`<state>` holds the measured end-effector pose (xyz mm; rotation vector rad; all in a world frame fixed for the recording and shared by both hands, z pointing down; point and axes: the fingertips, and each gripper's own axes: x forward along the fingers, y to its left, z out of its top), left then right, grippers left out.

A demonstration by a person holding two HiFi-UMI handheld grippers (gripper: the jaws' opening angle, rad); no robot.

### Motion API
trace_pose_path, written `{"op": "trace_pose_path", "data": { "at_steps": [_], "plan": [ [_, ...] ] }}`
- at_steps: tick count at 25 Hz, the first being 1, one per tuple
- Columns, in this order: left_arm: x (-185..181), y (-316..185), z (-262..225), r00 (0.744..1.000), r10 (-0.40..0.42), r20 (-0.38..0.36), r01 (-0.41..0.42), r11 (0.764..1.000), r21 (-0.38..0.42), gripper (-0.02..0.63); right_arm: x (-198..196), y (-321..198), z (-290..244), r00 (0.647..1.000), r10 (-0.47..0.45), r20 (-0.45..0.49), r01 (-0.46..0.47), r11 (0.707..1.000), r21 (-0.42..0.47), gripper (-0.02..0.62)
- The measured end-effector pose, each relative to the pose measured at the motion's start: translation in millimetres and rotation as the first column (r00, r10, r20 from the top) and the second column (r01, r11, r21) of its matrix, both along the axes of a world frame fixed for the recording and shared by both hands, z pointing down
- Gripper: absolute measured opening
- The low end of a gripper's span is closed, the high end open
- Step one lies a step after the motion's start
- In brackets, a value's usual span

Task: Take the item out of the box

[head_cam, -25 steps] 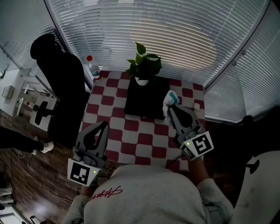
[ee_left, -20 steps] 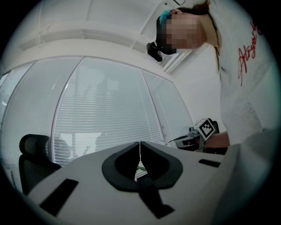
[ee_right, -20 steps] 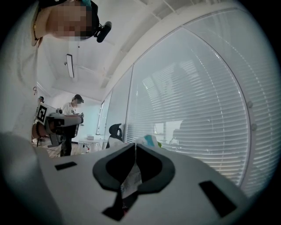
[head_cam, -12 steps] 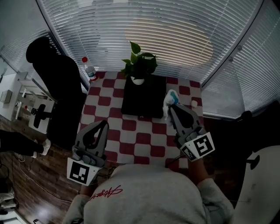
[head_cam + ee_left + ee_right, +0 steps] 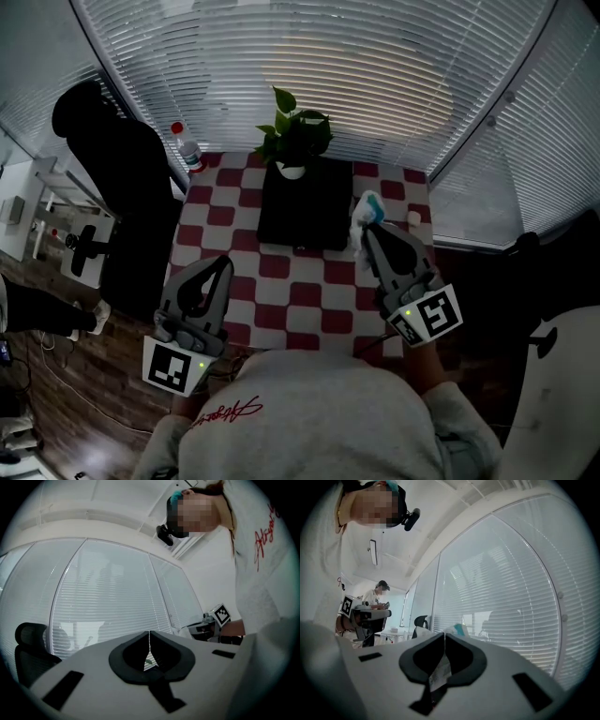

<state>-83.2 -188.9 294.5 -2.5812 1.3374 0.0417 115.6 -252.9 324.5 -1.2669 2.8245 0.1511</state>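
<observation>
Packet (image 5: 364, 210) outside black box (image 5: 305, 206), clamped in right gripper (image 5: 367, 231) jaws | left gripper (image 5: 225, 263) jaws closed, empty

Office: window blinds (image 5: 328, 75), swivel chair (image 5: 127, 197).

The packet (image 5: 364, 212) pinched between the right gripper's (image 5: 368, 228) fingers (image 5: 386, 249) looks like thin, crinkled plastic film with a slight sheen. Both this gripper and the left gripper (image 5: 223, 265) have smooth matt grey plastic shells with matt black linings. Beyond the fingertips lie a matt black box (image 5: 305, 211) and a smooth checked tablecloth (image 5: 281, 300).
</observation>
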Motion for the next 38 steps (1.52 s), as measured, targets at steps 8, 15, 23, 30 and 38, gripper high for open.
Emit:
{"op": "trace_pose_path", "data": {
  "at_steps": [8, 15, 23, 30, 38],
  "plan": [
    [2.4, -0.9, -3.4, 1.000, 0.010, 0.006, -0.010, 1.000, 0.003, 0.018, 0.0, 7.5, -1.1, 1.000, -0.007, 0.011, 0.007, 1.000, -0.003, 0.020],
    [2.1, -3.1, -6.1, 1.000, 0.012, 0.010, -0.012, 1.000, 0.004, 0.018, -0.9, 13.1, -3.0, 1.000, -0.012, 0.026, 0.012, 1.000, -0.004, 0.021],
    [1.3, -2.1, -4.3, 1.000, 0.009, 0.008, -0.009, 1.000, 0.002, 0.018, -0.8, 21.2, -7.7, 0.998, -0.011, 0.055, 0.011, 1.000, 0.004, 0.021],
    [0.7, -3.3, -6.5, 1.000, 0.006, -0.002, -0.006, 1.000, 0.012, 0.018, 2.8, 25.3, -13.4, 0.998, -0.006, 0.070, 0.005, 1.000, 0.019, 0.021],
    [6.4, -5.9, -6.8, 0.999, 0.031, 0.015, -0.031, 0.999, 0.008, 0.018, 7.0, 25.9, -19.5, 0.996, -0.002, 0.084, 0.000, 1.000, 0.028, 0.021]
  ]
}}
